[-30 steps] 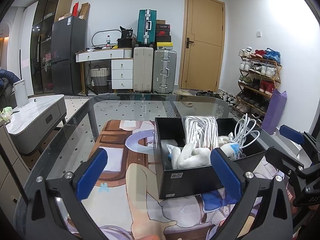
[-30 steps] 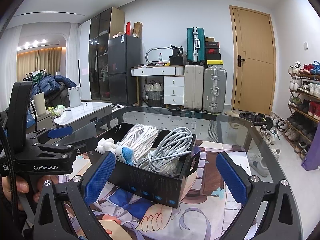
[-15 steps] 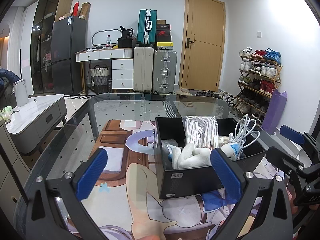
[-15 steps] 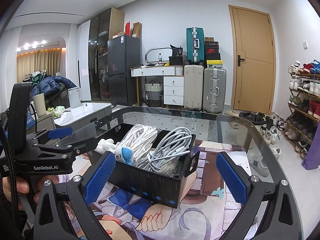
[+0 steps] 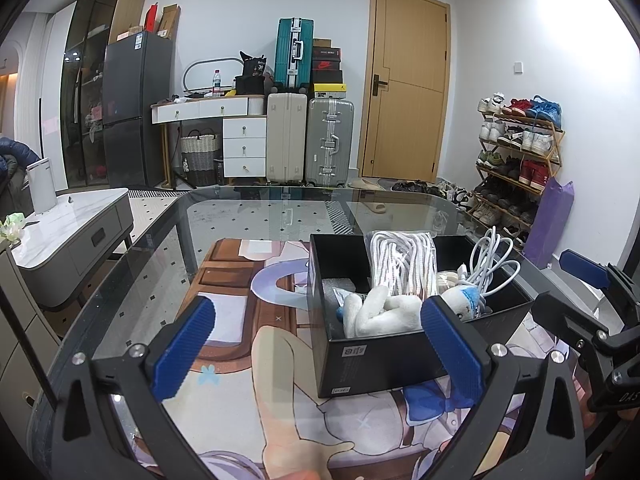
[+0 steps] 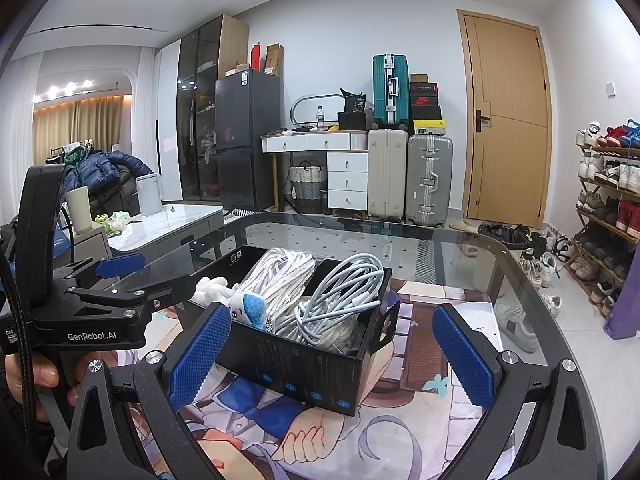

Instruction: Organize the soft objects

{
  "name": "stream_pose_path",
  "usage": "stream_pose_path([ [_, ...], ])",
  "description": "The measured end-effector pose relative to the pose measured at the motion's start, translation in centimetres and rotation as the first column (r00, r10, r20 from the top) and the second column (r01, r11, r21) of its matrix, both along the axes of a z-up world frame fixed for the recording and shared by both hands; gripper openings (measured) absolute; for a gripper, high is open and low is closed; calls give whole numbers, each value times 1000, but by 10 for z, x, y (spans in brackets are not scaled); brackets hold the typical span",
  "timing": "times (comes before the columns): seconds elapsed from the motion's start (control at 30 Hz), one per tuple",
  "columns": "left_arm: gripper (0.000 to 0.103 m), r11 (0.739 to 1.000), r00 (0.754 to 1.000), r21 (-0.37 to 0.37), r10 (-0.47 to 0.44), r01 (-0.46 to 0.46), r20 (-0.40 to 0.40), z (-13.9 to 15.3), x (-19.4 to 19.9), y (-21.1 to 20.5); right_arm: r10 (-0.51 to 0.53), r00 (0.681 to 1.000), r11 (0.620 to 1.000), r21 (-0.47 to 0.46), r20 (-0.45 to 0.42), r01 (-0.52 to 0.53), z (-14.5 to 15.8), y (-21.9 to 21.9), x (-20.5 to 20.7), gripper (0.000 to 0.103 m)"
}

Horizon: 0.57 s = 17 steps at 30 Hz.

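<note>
A black box (image 5: 380,356) stands on the printed mat on the glass table; it also shows in the right wrist view (image 6: 312,372). Inside lie a white plush toy with a blue patch (image 5: 384,310) (image 6: 248,306), a bundle of white rope (image 5: 402,264) (image 6: 286,276) and a coil of white cable (image 5: 490,266) (image 6: 342,300). My left gripper (image 5: 320,350) is open and empty, just in front of the box. My right gripper (image 6: 330,354) is open and empty, with the box between and beyond its fingers.
The glass table (image 5: 256,216) carries an anime-print mat (image 5: 248,380). A grey cabinet (image 5: 68,228) stands to the left. A shoe rack (image 5: 516,152), suitcases (image 5: 308,140) and a door are behind. The other gripper shows at each view's edge.
</note>
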State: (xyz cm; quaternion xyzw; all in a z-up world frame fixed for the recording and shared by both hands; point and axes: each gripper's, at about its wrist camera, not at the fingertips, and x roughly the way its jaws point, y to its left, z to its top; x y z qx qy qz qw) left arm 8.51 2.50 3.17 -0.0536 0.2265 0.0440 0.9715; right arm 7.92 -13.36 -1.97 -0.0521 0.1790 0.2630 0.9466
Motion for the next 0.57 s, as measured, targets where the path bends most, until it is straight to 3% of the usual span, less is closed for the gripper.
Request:
stream_pose_path([
  [0.57, 103, 1000, 1000, -3, -5, 5, -2, -2, 0, 1, 2, 1000, 1000, -6, -5, -2, 0, 1, 0, 102],
])
